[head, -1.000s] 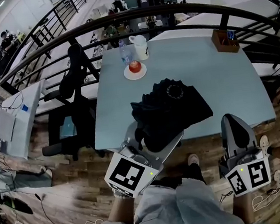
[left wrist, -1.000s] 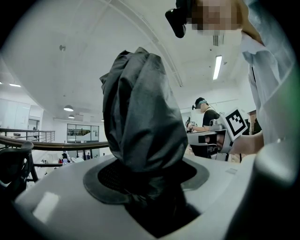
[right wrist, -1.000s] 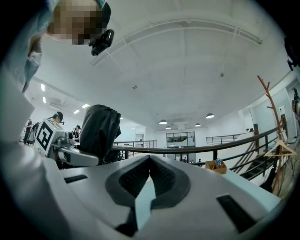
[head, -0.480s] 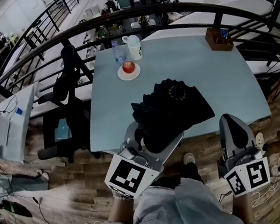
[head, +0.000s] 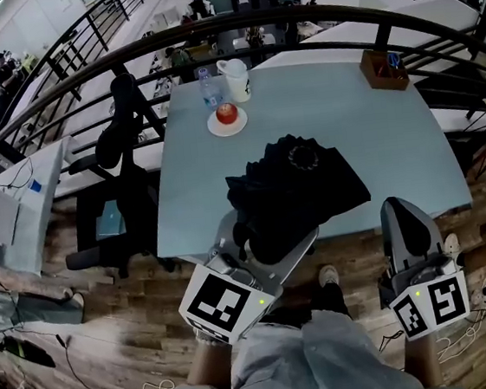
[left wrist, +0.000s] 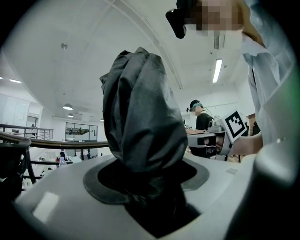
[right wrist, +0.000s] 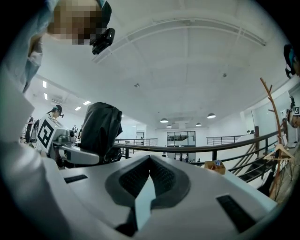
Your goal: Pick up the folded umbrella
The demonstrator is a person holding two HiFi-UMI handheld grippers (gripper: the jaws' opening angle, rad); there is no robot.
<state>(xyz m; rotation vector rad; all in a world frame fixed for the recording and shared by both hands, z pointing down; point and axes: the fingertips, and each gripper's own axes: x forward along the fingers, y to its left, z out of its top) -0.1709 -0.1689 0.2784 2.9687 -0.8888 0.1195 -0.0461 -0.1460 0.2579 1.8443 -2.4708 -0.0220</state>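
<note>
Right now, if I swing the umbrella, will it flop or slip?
Probably floppy: the umbrella bulges loosely above the left hand-held gripper. Slip seems unlikely, since the jaws pinch bunched cloth, though smooth fabric might creep.

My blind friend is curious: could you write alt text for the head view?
Looking steeply down, the left claw grips a black folded umbrella at the near edge of a pale blue table, while the right claw is empty beside it. A red apple and a white jug stand at the far side.
</note>
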